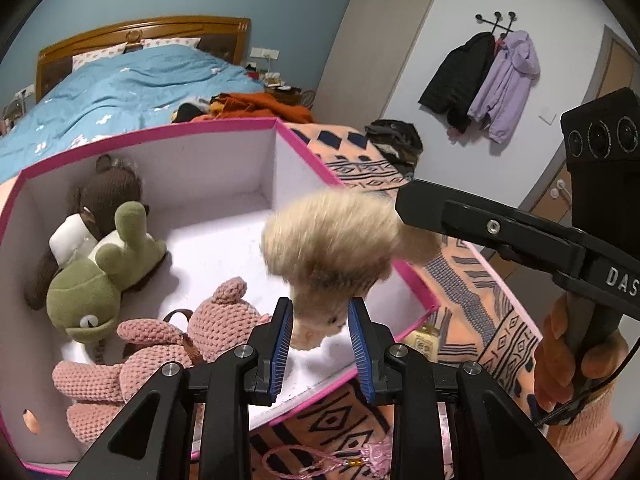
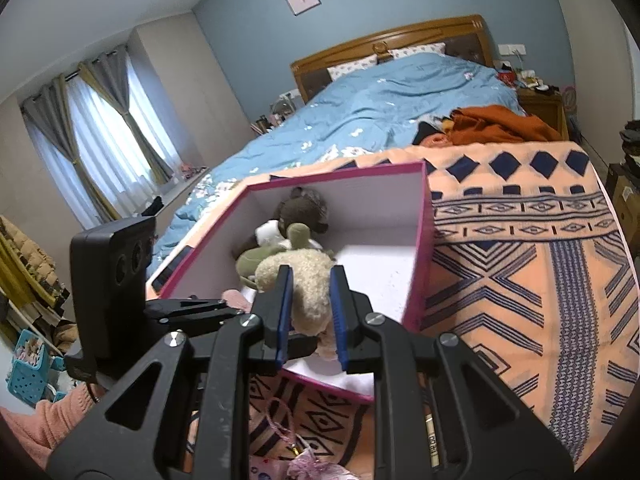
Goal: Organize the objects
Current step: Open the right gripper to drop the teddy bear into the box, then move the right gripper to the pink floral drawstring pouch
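A pink-rimmed white box (image 1: 224, 126) lies on a patterned orange blanket and also shows in the right wrist view (image 2: 420, 264). In it lie a brown bear (image 1: 108, 192), a green frog (image 1: 92, 284) and a pink knitted toy (image 1: 160, 344). My right gripper (image 2: 310, 312) is shut on a cream fluffy plush toy (image 2: 308, 276) and holds it over the box; the toy also shows in the left wrist view (image 1: 332, 240). My left gripper (image 1: 320, 344) is open, its fingers on either side of the toy's lower end without pressing it.
A bed with a blue quilt (image 2: 392, 108) and orange clothes (image 2: 500, 124) lies behind. A pink tassel charm (image 1: 352, 456) lies on the blanket (image 2: 520, 272) in front of the box. Coats (image 1: 488, 80) hang on the wall.
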